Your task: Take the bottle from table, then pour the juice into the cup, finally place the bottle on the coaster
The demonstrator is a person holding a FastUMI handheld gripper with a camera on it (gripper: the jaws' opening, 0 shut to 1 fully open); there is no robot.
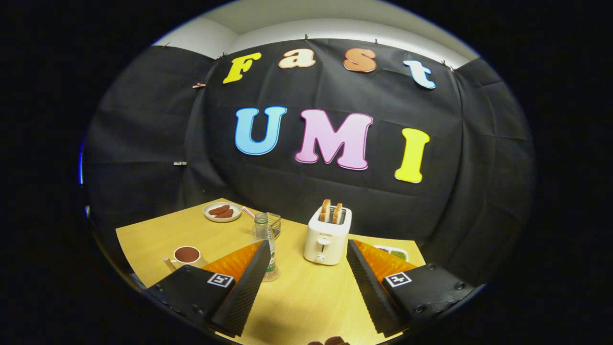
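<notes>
A clear plastic bottle point(264, 235) with a green label stands upright on the wooden table point(306, 297), just beyond my left fingertip, which hides its lower left side. A pale round coaster point(274, 277) lies under its base. Left of the bottle, a white cup point(186, 256) holds dark red juice and is partly hidden by my left finger. My gripper point(306, 247) is open, its fingers spread wide above the table with nothing between them. It sits back from the bottle and apart from it.
A white toaster point(328, 235) with two bread slices stands ahead between the fingers. A plate of sausages point(222, 211) and a small wire basket point(275, 223) are at the far side. A tray with greens point(393, 252) lies beyond the right finger.
</notes>
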